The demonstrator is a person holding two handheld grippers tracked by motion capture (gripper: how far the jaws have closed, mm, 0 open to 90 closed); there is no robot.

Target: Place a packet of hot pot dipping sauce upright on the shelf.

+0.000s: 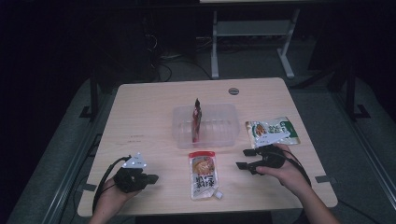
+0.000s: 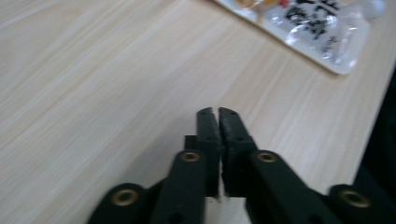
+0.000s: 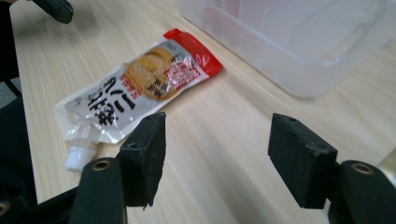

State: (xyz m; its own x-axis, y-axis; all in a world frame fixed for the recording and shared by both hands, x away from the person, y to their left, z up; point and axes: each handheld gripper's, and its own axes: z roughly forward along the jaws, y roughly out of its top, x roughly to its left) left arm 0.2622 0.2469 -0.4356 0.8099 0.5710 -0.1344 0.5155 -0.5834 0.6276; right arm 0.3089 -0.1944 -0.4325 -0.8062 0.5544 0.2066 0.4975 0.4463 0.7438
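The spouted sauce pouch lies flat on the wooden table, just in front of the clear plastic bin (a red packet stands upright inside the bin). The right gripper sits just right of the pouch, its jaws spread apart with nothing between them, pointing toward the pouch. The left gripper rests well left of the pouch, jaws pressed together and empty. A green-labelled packet lies right of the bin, behind the right gripper.
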